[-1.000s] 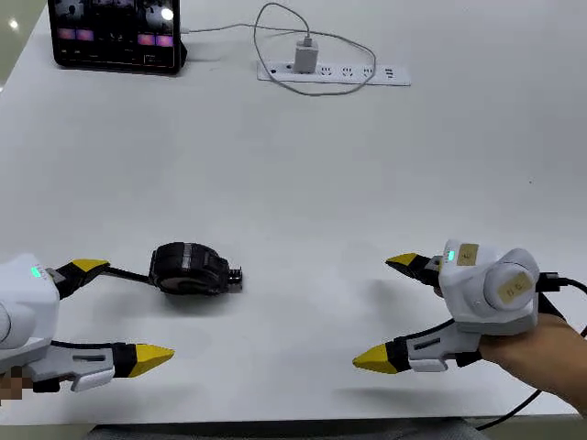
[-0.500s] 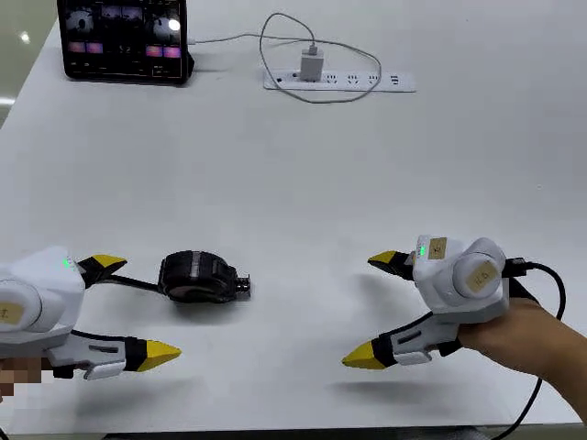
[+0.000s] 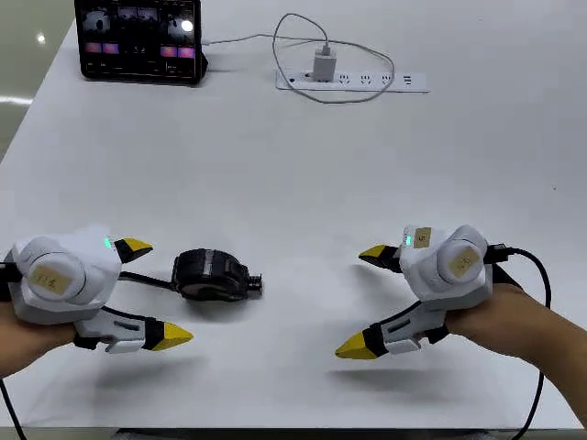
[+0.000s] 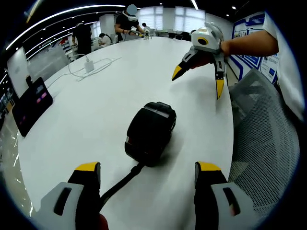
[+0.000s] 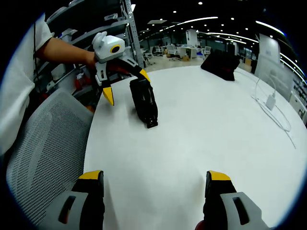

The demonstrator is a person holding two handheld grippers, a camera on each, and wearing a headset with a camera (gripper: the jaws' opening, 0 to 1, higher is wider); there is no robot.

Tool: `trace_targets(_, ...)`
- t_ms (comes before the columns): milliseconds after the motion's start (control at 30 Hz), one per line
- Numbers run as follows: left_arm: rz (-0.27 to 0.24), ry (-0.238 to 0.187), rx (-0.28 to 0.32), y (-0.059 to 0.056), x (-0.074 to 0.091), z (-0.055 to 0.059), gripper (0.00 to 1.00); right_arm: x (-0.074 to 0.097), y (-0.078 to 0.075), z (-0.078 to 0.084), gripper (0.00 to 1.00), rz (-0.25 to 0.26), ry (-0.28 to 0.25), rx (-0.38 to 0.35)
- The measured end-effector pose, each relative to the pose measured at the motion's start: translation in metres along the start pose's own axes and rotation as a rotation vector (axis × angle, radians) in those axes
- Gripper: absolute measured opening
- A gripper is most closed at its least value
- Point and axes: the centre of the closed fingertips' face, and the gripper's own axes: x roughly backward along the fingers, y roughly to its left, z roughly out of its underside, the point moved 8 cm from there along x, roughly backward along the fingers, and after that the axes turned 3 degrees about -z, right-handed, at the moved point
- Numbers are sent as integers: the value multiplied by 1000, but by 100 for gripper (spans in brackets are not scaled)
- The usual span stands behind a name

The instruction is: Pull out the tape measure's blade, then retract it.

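White workbench (image 3: pixel 293 165): the yellow-tipped left gripper (image 3: pixel 163 291) and right gripper (image 3: pixel 357 300), both gaping wide, have crept closer to the black rubbery tape measure (image 3: pixel 215 273). Nothing's pulled out yet.

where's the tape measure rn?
In the head view the tape measure lies on the white table at lower left, just ahead of the open left claw and well apart from the right claw.

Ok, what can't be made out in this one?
End of the strap on the tape measure: head view, hidden behind the left claw; left gripper view, lost at the bottom edge.
Screen of the tablet: head view, too small to read.
Markings on the tape measure: too small in all three views.
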Motion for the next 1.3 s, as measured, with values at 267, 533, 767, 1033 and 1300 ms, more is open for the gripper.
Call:
trace_targets(267, 21, 31, -42, 7, -4, -5, 60, -6, -2, -7, 86, -14, 0, 18)
trace_targets(533, 62, 44, -96, 9, -12, -13, 49, -11, -2, -13, 86, -23, -10, 25)
trace_targets(767, 95, 56, -145, 11, -19, -20, 41, -15, 0, -15, 86, -33, -8, 30)
trace_targets(1033, 116, 84, -208, 10, -28, -20, 34, -17, 0, -16, 86, -40, -10, 29)
trace_targets(1300, 117, 100, -243, 11, -31, -20, 31, -21, 1, -17, 86, -48, -13, 33)
